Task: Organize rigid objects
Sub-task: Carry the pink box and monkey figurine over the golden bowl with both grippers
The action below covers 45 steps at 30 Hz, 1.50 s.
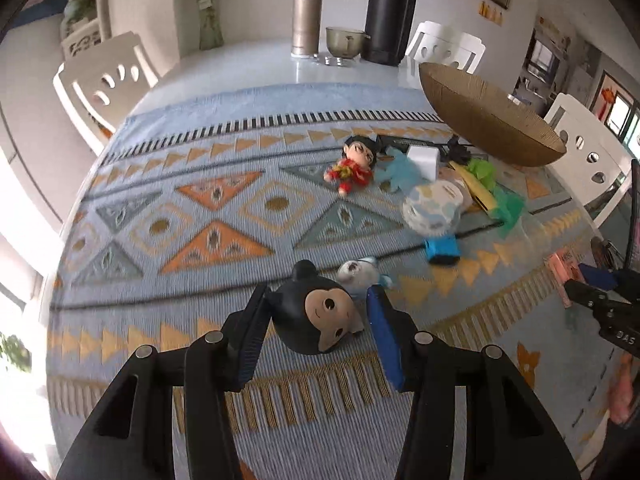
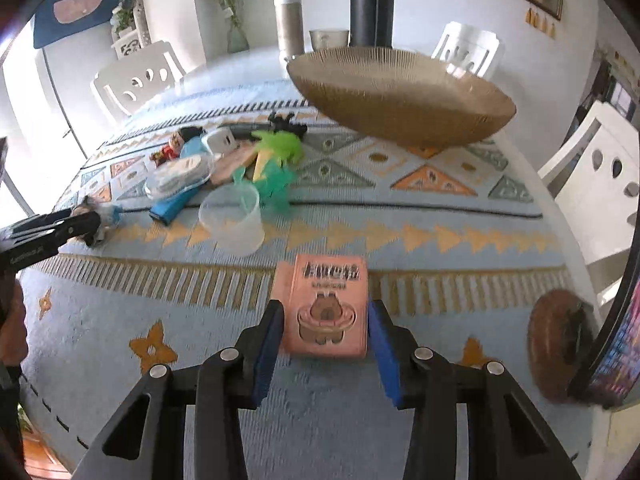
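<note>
A black round-headed toy figure (image 1: 320, 320) with a tan face sits between the pads of my left gripper (image 1: 318, 296), which is shut on it just above the patterned cloth (image 1: 224, 208). A pink box (image 2: 326, 308) printed with a brown cartoon animal is clamped by its two sides in my right gripper (image 2: 326, 308), low over the cloth near the table's front edge. A wide woven brown bowl (image 2: 400, 96) stands at the back right. At the right edge of the left wrist view, the right gripper (image 1: 576, 284) and the pink box (image 1: 560, 272) show.
A pile lies mid-table: red doll (image 1: 354, 164), white charger (image 1: 424, 160), green feathery toy (image 2: 280, 148), blue lighter (image 1: 442, 250), clear cup (image 2: 232, 216), small white-blue figure (image 1: 360, 274). A brown ring (image 2: 556, 344) lies right. Thermos (image 1: 306, 22), black flask (image 1: 390, 12) and white chairs (image 1: 100, 80) stand behind.
</note>
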Tool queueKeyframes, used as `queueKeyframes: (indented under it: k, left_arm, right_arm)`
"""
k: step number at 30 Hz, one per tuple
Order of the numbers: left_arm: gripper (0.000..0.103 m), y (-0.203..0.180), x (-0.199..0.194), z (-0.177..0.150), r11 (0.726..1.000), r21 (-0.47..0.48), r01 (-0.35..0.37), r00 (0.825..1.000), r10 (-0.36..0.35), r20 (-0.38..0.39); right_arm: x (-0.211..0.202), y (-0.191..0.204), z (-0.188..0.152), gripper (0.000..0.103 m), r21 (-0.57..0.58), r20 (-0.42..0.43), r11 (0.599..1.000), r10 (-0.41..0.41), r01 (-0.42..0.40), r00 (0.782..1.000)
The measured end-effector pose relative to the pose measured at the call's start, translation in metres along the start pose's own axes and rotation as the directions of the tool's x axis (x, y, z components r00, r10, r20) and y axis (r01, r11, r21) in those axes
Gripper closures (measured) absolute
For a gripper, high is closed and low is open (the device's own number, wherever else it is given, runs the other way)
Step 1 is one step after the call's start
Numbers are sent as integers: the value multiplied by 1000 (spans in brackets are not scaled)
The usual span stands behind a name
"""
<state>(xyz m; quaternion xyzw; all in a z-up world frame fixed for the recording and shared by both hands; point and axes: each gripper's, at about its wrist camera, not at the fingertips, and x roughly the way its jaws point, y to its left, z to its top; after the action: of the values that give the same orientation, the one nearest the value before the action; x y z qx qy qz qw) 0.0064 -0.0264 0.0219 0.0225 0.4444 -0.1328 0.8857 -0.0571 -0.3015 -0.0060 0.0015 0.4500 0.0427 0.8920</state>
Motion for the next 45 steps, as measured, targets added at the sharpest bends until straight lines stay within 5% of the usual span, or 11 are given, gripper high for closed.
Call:
queueKeyframes:
  k: [4,6,11,14,16,18,20,24,30,39,45]
  left_arm:
    - [47,-1,-10,-13,998,9,59,998,-59,-28]
    - [35,-2,-12,-15,998,44,46,998,-44,-37]
    - [35,-2,-3,-10,993,115,-29,999,32,-27]
    - [34,-1,7,-5,987,160,-29,999,36,-38]
    - [35,-2,11,0,985,173,2,999,6,-41]
    - [58,-4,12,0,983,177,52,998,-44,-47]
    - [65,-8,7,-2,981,184,60,998,-55,-31]
    - [65,-13,-8,-5,984,162,68,997,-71,12]
    - [65,-19,-37,11,986,116,120,987,-131,90]
    - [65,-67,-55,72,973,147,175,953,-205,221]
    - [65,-116,-33,127,962,168,215,929,-254,268]
  right_arm:
    - [-1,1,-6,61,13,-12,999,51,-51,999]
    - [2,-2,-8,60,29,-25,997,69,-68,997]
    - [3,-5,-7,41,42,-25,994,102,-101,994]
    - [5,0,-7,39,18,-28,998,60,-59,998]
    - [6,1,-6,40,13,-26,999,48,-48,998]
    - [6,3,-6,56,-2,-18,1000,17,-17,1000]
    - [5,6,-7,63,-20,-14,1000,9,-9,1000]
    - [1,12,-8,63,-39,9,999,-22,22,1000]
    - [-28,11,3,64,-8,97,999,37,-36,995]
    - [-78,-16,58,64,70,267,997,-8,-11,964]
    - [-77,-45,109,64,198,325,979,-107,43,940]
